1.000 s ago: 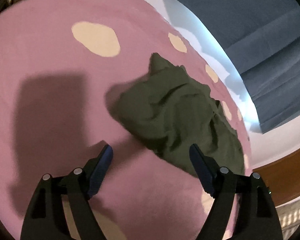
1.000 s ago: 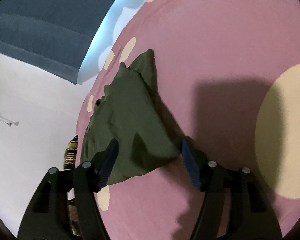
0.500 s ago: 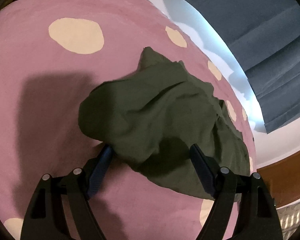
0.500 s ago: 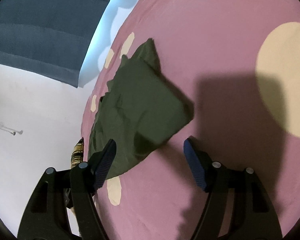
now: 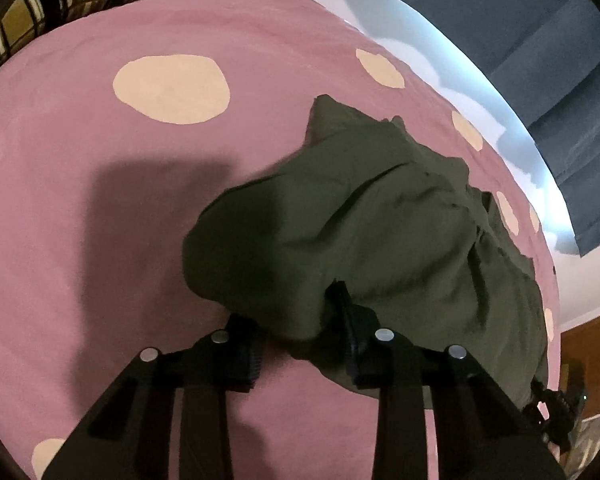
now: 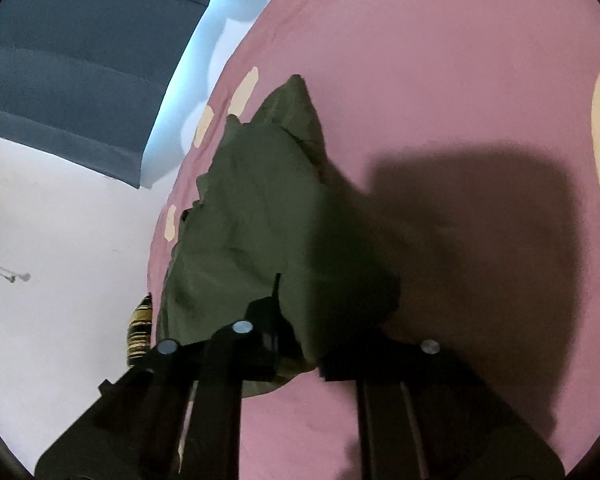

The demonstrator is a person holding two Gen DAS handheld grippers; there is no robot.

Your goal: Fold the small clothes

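Left wrist view first: a striped pillow [image 5: 60, 4] sits at the far left corner of the bed. The pink bedspread [image 5: 80, 200] with big cream dots covers most of the view. In the middle and to the right lies the green garment [image 5: 380, 216], all bunched up and wrinkly. The left gripper [image 5: 296, 312] has its two fingers pulled close together on the near edge of the green cloth, so it looks like it is pinching it. Far right, behind the bed, hangs a blue curtain [image 5: 560, 80].

Right wrist view next: the blue curtain [image 6: 80, 60] is at the far left, with a white wall [image 6: 60, 260] below it. A bit of the striped pillow [image 6: 140, 328] peeks out near the bed's edge. The green garment [image 6: 252, 208] lies in the middle, with a pointy corner at the far end. The right gripper [image 6: 300, 332] also has its fingers drawn in on the near edge of the cloth. It is dark there, but it looks like it is pinching too. To the right is bare pink bedspread [image 6: 460, 80] with a big shadow.

I think the step is grabbing the two near corners. Next, both should lift together and pull apart, so the cloth spreads flat before any fold. Hold tight, or a corner may slip out.
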